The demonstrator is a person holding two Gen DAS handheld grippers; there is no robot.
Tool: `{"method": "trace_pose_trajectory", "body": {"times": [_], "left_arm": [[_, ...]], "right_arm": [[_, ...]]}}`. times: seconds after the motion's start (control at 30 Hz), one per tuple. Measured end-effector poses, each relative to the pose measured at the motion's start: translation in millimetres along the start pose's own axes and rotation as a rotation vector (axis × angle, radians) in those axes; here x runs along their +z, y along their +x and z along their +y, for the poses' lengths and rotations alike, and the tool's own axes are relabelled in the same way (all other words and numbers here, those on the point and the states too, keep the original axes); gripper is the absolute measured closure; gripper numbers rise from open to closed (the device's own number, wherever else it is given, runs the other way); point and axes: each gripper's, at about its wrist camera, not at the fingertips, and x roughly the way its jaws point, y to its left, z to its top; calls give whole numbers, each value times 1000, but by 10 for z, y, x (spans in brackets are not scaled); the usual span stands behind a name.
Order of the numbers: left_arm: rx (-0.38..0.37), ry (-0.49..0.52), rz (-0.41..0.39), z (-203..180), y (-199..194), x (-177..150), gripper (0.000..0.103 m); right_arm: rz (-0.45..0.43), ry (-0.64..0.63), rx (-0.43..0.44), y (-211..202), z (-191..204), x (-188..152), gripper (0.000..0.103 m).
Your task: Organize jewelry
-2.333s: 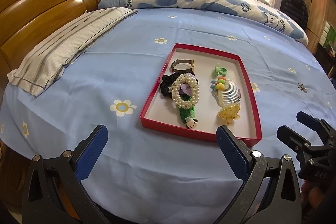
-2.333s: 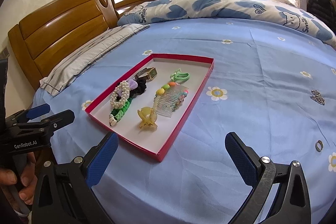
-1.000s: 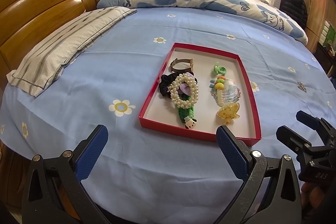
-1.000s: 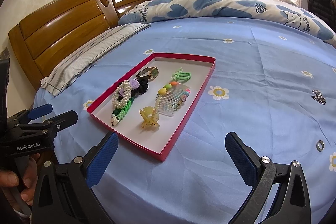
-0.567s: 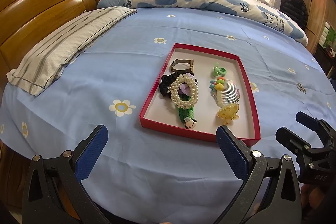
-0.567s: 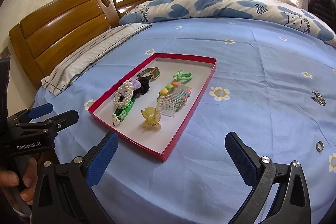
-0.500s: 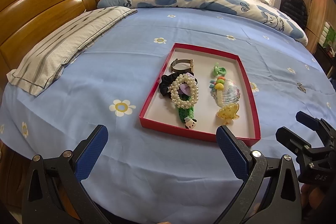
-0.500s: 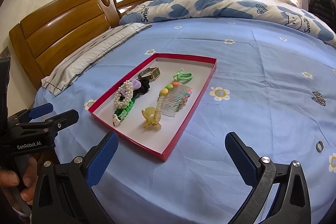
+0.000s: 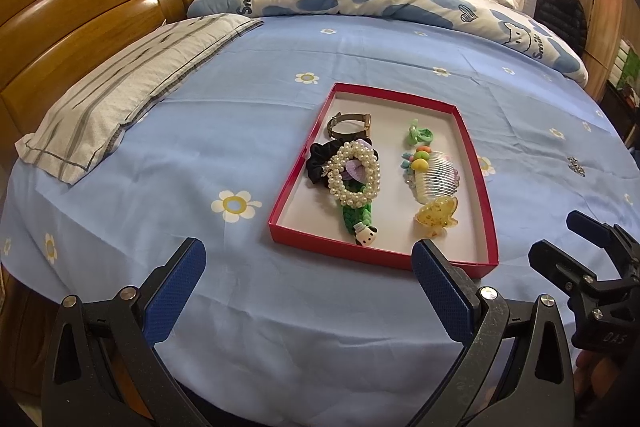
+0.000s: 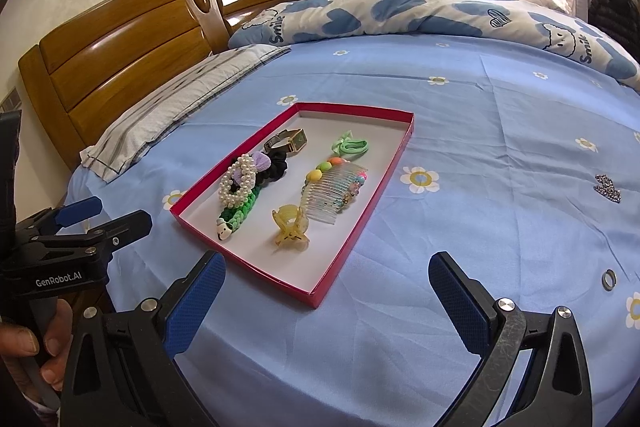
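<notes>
Both of your claws hang wide apart with nothing between the pads: the left claw (image 9: 308,283) sits low at the near edge of the bed (image 9: 224,115), just short of the red tray (image 9: 486,199), and the right claw (image 10: 328,291) hovers beside the tray's near right corner.

Most of the jewelry already lies in the tray: a gold watch (image 9: 349,125), a pearl bracelet (image 9: 354,175) over a black scrunchie (image 9: 318,159) and a green braided band (image 9: 356,217), a green hair tie (image 9: 420,135), a clear comb (image 9: 434,179) and a yellow claw clip (image 9: 436,217).

The step in hand looks like fetching the strays off the sheet. Take the ring (image 10: 608,279) with your right claw, since it lies nearest on that side. Come down over it from above, narrow the pads before you touch, and press lightly, because the soft sheet will likely let so flat a piece sink and slide. The rhinestone piece (image 10: 607,188) farther out should be easier to pinch across its width.

Trust the right wrist view here: it alone shows the ring, and shows the sparkly piece clearly. The left wrist view catches that piece (image 9: 575,165) only as a faint glint, but gives you the tray's contents squarely, and the free space at its near end.
</notes>
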Motion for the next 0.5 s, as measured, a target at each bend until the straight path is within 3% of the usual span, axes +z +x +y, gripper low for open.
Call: {"method": "trace_pose_trajectory", "body": {"times": [0.5], "left_arm": [[10,0,-5,6,-18,3,0]], "right_arm": [[-1,-5,2,-24,21,16,0]]}}
